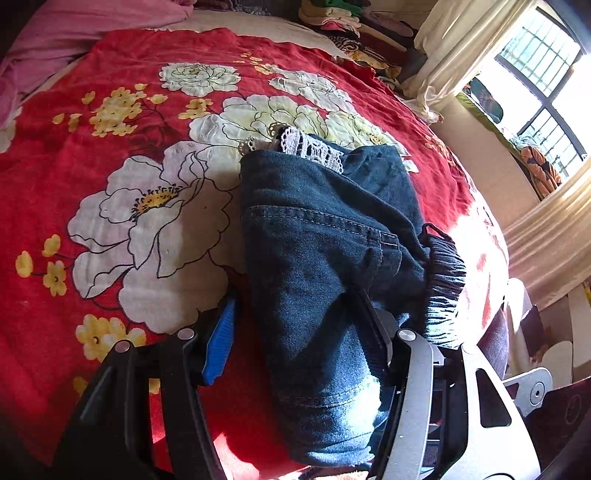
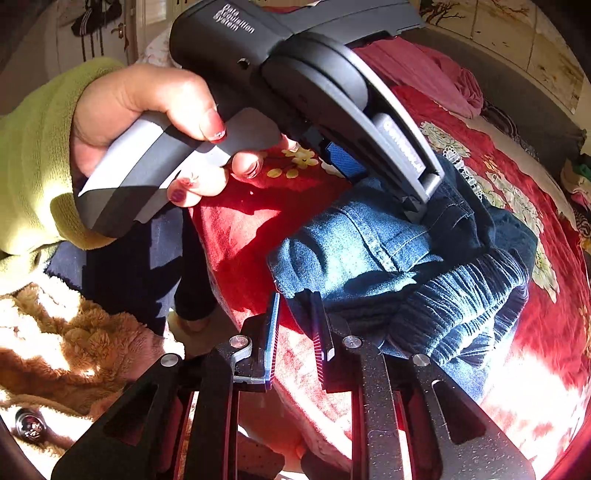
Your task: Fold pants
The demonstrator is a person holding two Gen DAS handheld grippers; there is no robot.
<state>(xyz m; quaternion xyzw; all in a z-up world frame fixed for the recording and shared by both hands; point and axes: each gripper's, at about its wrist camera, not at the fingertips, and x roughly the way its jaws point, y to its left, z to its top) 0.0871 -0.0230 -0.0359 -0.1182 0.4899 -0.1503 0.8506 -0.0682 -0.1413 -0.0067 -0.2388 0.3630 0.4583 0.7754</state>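
Left wrist view: the pants (image 1: 325, 240) lie on the red floral sheet (image 1: 110, 221), already down to a short thick bundle. The lace hem (image 1: 310, 147) pokes out at the far end and the gathered waistband (image 1: 443, 280) sits on the right side. The long folds look done. What's left, I'd judge, is one last tuck or squaring-up, then letting go. Your left gripper (image 1: 295, 302) straddles the near end of the bundle with the jaws about half wide. The blue pad (image 1: 218, 343) stands just clear of the denim with red sheet showing in between, so it is not clamping. No label or brand reads on the pants here.

Right wrist view: same bundle, the pants (image 2: 388, 251) near the bed's edge with the waistband toward you. Your right gripper (image 2: 295, 299) has its jaws narrow, and the pants' near corner sits right at the tips. A slit still shows between the pads – you cannot tell whether the cloth is pinched. Your hand (image 2: 147, 122) holds the left gripper over the bundle. Small white print (image 2: 234, 18) on its housing appears to read "Data Acquisition System". A second raised mark on its finger arm (image 2: 402, 144) is too blurred to read.
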